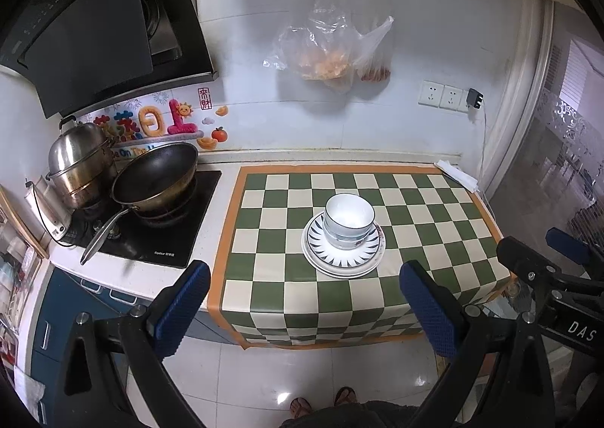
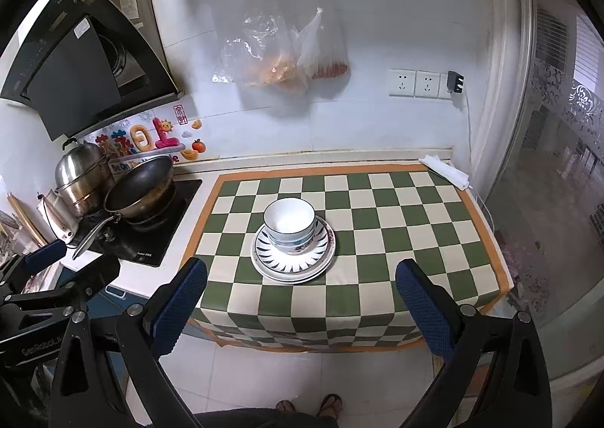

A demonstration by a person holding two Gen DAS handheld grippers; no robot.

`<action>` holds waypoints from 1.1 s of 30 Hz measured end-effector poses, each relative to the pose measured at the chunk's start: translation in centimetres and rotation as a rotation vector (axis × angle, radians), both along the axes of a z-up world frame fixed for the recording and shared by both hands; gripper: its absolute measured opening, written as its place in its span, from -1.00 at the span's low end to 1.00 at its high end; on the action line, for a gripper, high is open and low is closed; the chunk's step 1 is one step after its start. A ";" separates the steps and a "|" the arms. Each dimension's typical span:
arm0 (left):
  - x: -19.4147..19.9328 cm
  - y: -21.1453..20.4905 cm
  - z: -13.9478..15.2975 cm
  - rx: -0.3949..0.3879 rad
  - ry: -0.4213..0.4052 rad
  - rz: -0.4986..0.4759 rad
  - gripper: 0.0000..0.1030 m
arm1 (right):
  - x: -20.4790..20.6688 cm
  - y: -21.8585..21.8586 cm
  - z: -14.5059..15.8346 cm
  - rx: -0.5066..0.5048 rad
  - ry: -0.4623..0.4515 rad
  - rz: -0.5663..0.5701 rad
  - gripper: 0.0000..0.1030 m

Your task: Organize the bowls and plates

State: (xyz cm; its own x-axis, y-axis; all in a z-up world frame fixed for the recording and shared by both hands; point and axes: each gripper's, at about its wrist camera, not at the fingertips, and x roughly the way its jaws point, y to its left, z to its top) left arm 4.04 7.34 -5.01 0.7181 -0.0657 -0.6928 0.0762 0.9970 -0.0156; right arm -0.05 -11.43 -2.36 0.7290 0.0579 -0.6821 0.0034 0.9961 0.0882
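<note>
A stack of white bowls (image 1: 349,222) with dark rims stands on a stack of plates (image 1: 341,258) with a dark ray pattern, on the green-and-cream checkered mat (image 1: 434,224). The bowls (image 2: 288,224) and plates (image 2: 292,262) also show in the right wrist view, mid-mat (image 2: 396,224). My left gripper (image 1: 304,288) is open and empty, held back over the floor in front of the counter. My right gripper (image 2: 302,286) is open and empty, likewise held back from the counter edge. The right gripper also shows at the right edge of the left wrist view (image 1: 547,254).
A black wok (image 1: 156,179) and a steel steamer pot (image 1: 81,160) sit on the hob at the left, under the range hood (image 1: 94,24). Plastic bags (image 1: 324,50) hang on the wall. A folded white cloth (image 1: 456,175) lies at the mat's back right corner. A glass door (image 2: 558,182) stands at the right.
</note>
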 end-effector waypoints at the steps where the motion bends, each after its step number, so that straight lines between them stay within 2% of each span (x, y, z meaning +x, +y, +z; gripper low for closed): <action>1: 0.0 0.1 0.0 -0.002 0.001 0.000 0.99 | 0.0 0.0 0.0 -0.001 -0.001 -0.001 0.98; 33: 0.2 0.4 0.5 -0.011 -0.007 0.003 0.99 | -0.3 -0.5 0.1 -0.005 -0.014 -0.022 0.98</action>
